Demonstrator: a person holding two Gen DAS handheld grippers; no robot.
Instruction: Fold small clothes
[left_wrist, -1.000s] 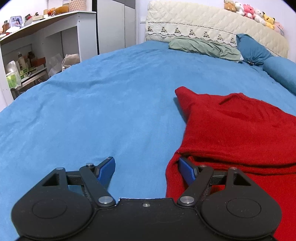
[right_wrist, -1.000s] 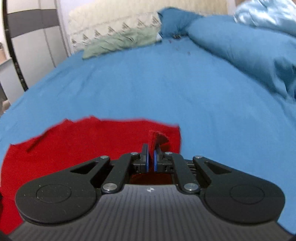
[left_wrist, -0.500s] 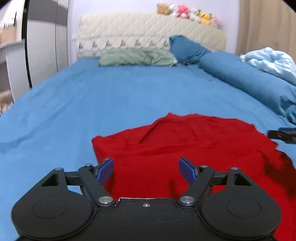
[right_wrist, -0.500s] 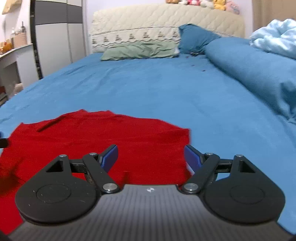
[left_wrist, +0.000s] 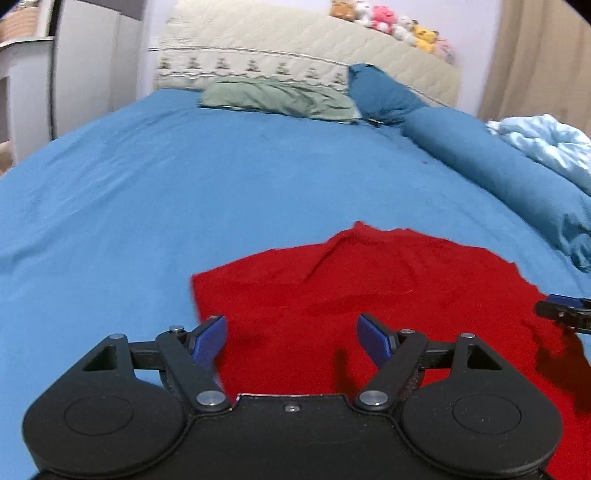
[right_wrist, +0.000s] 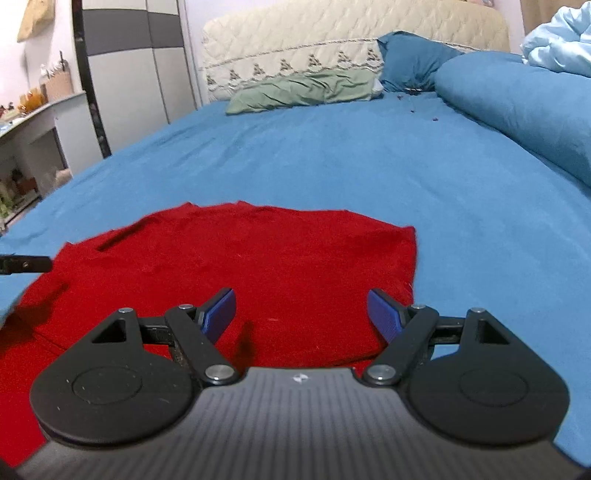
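The red sweater (right_wrist: 236, 266) lies flat on the blue bed (right_wrist: 332, 155), at twelve o'clock from both tools; the left gripper (left_wrist: 291, 336) and right gripper (right_wrist: 301, 312) gape wide, empty. Each should pinch one near corner squarely, then lift together

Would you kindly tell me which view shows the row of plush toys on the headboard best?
The left wrist view: the row of plush toys sits fully in frame on the quilted headboard. The right wrist view crops it at the top edge.
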